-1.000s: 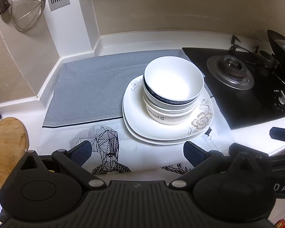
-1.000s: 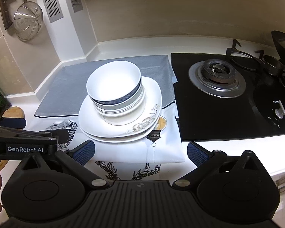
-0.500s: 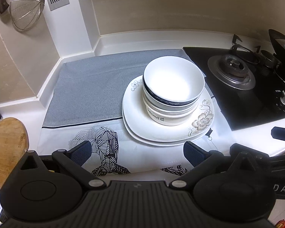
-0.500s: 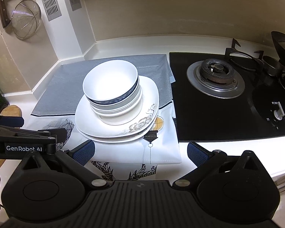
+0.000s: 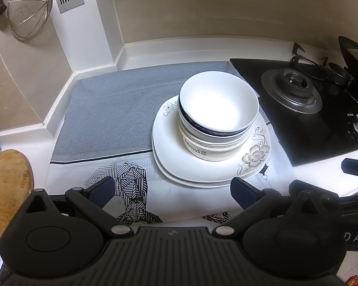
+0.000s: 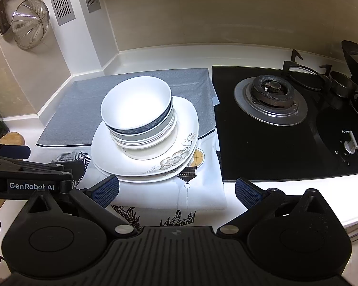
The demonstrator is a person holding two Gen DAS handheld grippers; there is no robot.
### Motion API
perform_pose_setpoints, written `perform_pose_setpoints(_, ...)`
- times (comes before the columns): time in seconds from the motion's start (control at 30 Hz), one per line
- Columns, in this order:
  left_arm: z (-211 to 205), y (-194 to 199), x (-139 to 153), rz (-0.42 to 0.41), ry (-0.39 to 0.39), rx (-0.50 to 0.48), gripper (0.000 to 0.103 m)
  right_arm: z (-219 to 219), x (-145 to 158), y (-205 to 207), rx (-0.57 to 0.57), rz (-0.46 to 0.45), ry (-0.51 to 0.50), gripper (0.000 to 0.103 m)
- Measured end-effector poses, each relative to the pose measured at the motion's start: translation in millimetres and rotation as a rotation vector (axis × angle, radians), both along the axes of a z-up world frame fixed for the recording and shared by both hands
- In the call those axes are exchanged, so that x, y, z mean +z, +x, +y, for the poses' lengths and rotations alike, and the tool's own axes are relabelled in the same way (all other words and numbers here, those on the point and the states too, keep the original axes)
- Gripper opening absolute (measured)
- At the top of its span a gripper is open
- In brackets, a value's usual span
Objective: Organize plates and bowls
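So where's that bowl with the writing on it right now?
The lettered bowl sits at the bottom of the bowl stack, on the flowered plates, on the cloth left of the stove.

three stacked bowls (image 5: 218,109), two plates (image 5: 176,159), one strainer (image 5: 29,7)

white counter (image 5: 176,50) bears cloth (image 5: 107,119), hob (image 6: 286,143).

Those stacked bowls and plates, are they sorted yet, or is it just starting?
Hard to say. The bowls sit nested on the stacked plates on the cloth. Left gripper and right gripper are open, holding nothing. Any separating or putting away is still ahead.
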State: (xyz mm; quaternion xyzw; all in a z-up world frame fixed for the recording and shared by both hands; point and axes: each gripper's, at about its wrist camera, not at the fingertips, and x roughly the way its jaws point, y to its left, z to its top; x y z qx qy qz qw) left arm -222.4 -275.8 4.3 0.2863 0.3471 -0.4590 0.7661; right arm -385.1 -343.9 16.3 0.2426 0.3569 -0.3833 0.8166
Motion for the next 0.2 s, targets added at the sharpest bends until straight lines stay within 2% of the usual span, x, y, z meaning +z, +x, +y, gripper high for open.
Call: perform_pose_setpoints(0.2, -8.5, 4.2, -2.4, 0.003, 0.000, 0.000, 0.102, -9.3, -1.5, 5.1, 0.003, 0.007, 0.005, 0.103)
